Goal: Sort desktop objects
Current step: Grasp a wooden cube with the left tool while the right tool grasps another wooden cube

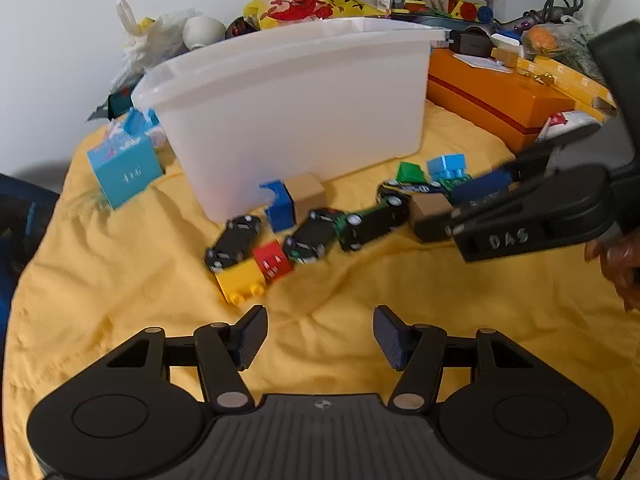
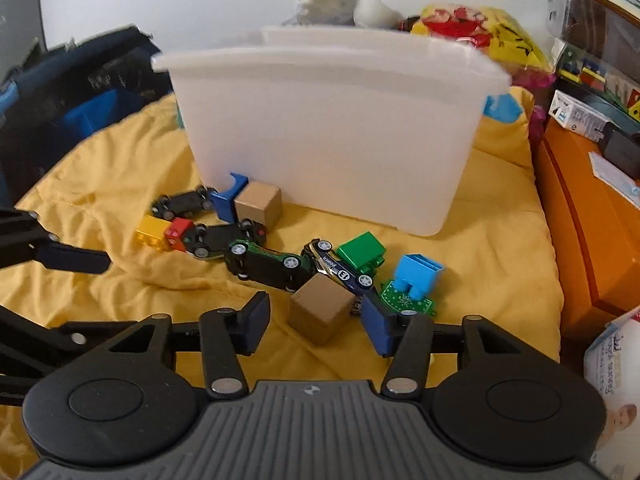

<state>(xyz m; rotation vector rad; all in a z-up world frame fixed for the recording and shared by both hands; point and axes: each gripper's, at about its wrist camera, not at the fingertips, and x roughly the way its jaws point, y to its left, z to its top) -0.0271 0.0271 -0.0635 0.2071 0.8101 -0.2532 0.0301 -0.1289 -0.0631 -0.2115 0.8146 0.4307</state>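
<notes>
Right tool [image 2: 316,326] is held low over a yellow cloth [image 2: 480,216] covering the bench, jaws apart and released. A tan wooden cube [image 2: 320,308] sits between its fingers, closer to the right one; a clear gap shows on the left side, and contact on the right can't be told. Nothing is gripped.

Just beyond that cube, ahead of the right tool: a dark blue toy car [image 2: 340,270] tilted on its side, a green brick [image 2: 362,254] behind it, and a light blue brick [image 2: 418,274] ahead-right, on a green studded plate [image 2: 404,300]. Ahead-left lies a dark green car [image 2: 268,266], wheels showing.

Left tool [image 1: 320,336] is also released, jaws wide, w/ nothing between them, only cloth. Directly ahead of it: a yellow brick [image 1: 242,282] touching a red brick [image 1: 274,260], and a black car [image 1: 234,244] just behind them. Further ahead, a blue block [image 1: 280,206] and a second tan cube [image 1: 306,194] rest against a large white bin [image 1: 288,120]. The bin stands upright, well ahead of both tools, w/ the toy line running along its base.

Left of the bin from the left tool's view is a light blue box [image 1: 126,170]; to the right, an orange box [image 1: 496,100] w/ clutter on top. The person's hand [image 1: 618,264] shows at the far right edge.
</notes>
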